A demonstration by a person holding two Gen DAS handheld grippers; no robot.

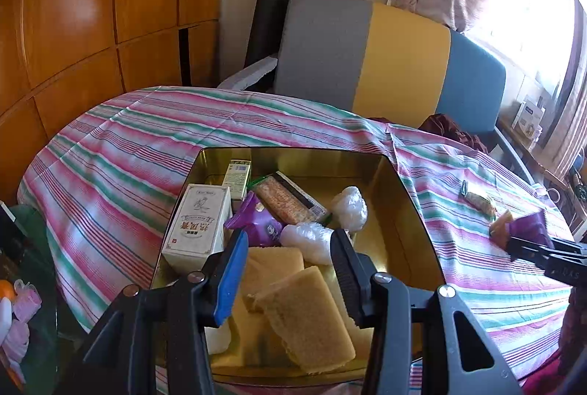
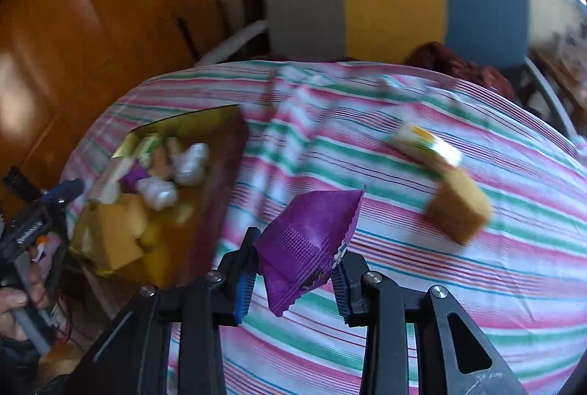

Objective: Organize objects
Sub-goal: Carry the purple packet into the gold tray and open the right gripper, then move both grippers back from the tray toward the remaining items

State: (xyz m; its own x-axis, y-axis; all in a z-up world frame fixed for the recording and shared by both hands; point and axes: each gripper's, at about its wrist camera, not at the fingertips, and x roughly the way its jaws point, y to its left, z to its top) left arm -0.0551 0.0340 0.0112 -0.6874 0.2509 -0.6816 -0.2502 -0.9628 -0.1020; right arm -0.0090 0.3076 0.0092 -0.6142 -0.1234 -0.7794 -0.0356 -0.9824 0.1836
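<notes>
right gripper [image 2: 293, 275]: its two pads are clamped on a purple snack packet [image 2: 308, 241], pinching the lower part of the wrapper so that the crimped top edge stands up and forward of the jaws. the packet hangs clear of the striped tablecloth [image 2: 403, 303], which suggests a carry, not a pick; the blur across this view fits a hand in transit. ahead and to the right of the jaws, apart from them, a yellow sponge cake [image 2: 458, 211] and a green-and-white wrapped bar [image 2: 425, 145] lie loose on the cloth, touching or nearly touching each other; they appear not yet sorted. to the left of the jaws sits the gold tin [image 2: 227, 152], the likely destination, since like items are already gathered in it.

left gripper [image 1: 290, 270]: the jaws stand partly apart with nothing pressed between the pads, poised over the near half of the tin, probably waiting or steadying while the other hand delivers. directly beyond its fingertips lie sponge cake slices [image 1: 293, 314]; further in, a second purple packet [image 1: 256, 226], two white plastic-wrapped lumps [image 1: 312, 237], a cereal bar [image 1: 282, 200] and, at the left wall, a white carton [image 1: 198, 226]. the floor of the tin to the right of the jaws is bare, and looks the readiest place for the incoming packet.
</notes>
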